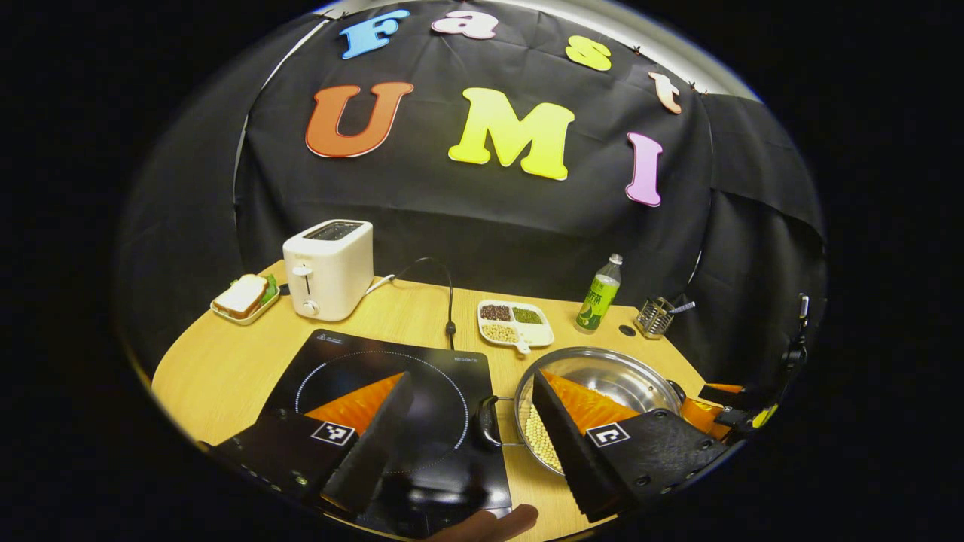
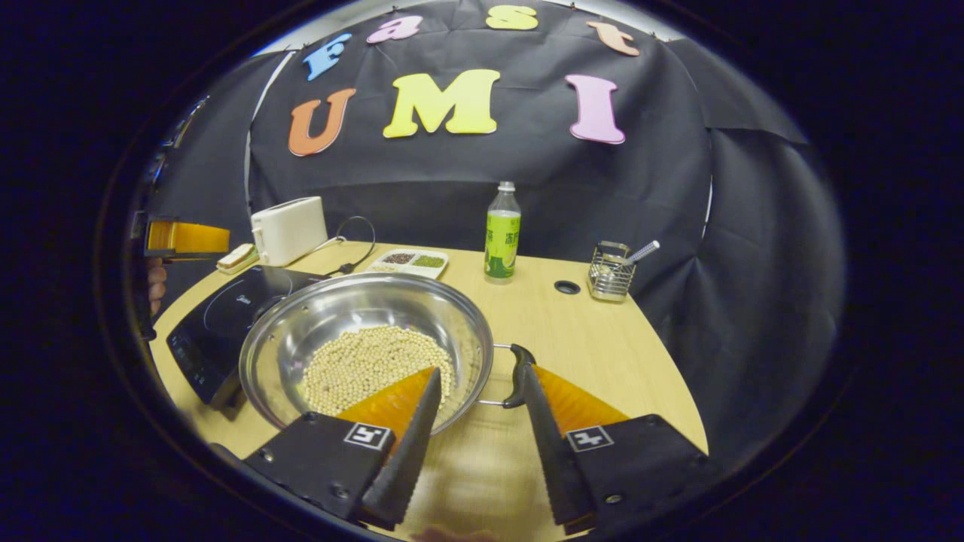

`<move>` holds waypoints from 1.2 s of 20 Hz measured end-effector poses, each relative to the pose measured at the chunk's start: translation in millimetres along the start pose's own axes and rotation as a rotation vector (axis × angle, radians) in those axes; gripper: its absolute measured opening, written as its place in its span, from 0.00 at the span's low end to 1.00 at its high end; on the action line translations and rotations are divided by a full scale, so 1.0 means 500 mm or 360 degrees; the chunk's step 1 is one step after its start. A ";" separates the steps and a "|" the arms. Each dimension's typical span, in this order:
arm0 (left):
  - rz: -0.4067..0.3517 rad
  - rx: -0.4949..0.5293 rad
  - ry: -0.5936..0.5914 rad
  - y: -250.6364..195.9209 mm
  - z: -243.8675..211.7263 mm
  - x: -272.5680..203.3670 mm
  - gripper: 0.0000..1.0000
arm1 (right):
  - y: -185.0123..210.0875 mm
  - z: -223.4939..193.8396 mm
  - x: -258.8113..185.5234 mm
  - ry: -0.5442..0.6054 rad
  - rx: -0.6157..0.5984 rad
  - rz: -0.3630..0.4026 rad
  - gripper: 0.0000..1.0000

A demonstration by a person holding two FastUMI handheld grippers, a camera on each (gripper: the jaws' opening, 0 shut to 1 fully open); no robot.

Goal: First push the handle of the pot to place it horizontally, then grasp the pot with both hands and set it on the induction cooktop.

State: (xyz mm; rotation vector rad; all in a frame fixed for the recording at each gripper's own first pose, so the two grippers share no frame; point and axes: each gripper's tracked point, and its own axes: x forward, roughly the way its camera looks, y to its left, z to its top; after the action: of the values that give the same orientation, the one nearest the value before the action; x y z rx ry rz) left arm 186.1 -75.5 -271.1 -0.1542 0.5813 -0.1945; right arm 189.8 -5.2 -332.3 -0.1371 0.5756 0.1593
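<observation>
**Pot full of beans sitting next to the cooktop, both claws wide**

Biggest thing first: the wooden tabletop (image 2: pixel 602 354) carries everything. On it the black induction cooktop (image 1: pixel 376 376) lies flat, with small print in its corners that's too tiny to read. Just beside it sits the steel pot (image 2: pixel 361 309), with pale round beans (image 2: pixel 369 361) heaped in the bottom. It's on the bare wood, not on the cooktop.

In the right gripper view, the right claw (image 2: pixel 474 410) is spread wide and holds nothing, one finger over the pot's rim, the other by the pot's black side handle (image 2: pixel 516 373). The left claw (image 1: pixel 473 414) is wide too, straddling the gap between cooktop and pot, near the other handle (image 1: pixel 486 418).

Further back: a white toaster (image 1: pixel 329 267), a green-labelled bottle (image 2: pixel 502 241) (can't make out the text), a divided dish of grains (image 1: pixel 516 322), a sandwich on a tray (image 1: pixel 242 297), a wire utensil holder (image 2: pixel 610 271).
</observation>
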 end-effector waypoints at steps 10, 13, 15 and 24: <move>-0.0020 -0.0001 0.0354 -0.055 -0.120 0.071 0.94 | 0.009 0.011 0.069 0.0048 0.0011 0.0012 0.87; -0.0007 0.0005 0.0397 -0.058 -0.132 0.088 0.92 | 0.000 0.010 0.090 0.0067 0.0072 0.0020 0.87; -0.0030 -0.0025 0.0457 -0.069 -0.144 0.094 0.93 | -0.003 0.015 0.096 0.0043 0.0071 0.0025 0.89; 0.0084 0.0090 0.0499 -0.057 -0.159 0.128 0.77 | -0.042 0.007 0.122 0.0026 0.0091 -0.0034 0.89</move>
State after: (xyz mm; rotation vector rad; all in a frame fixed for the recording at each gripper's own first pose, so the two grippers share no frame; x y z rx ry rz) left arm 190.3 -124.5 -364.8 -0.0531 0.8903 -0.1847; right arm 246.0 -18.2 -361.3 -0.0894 0.5941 0.1210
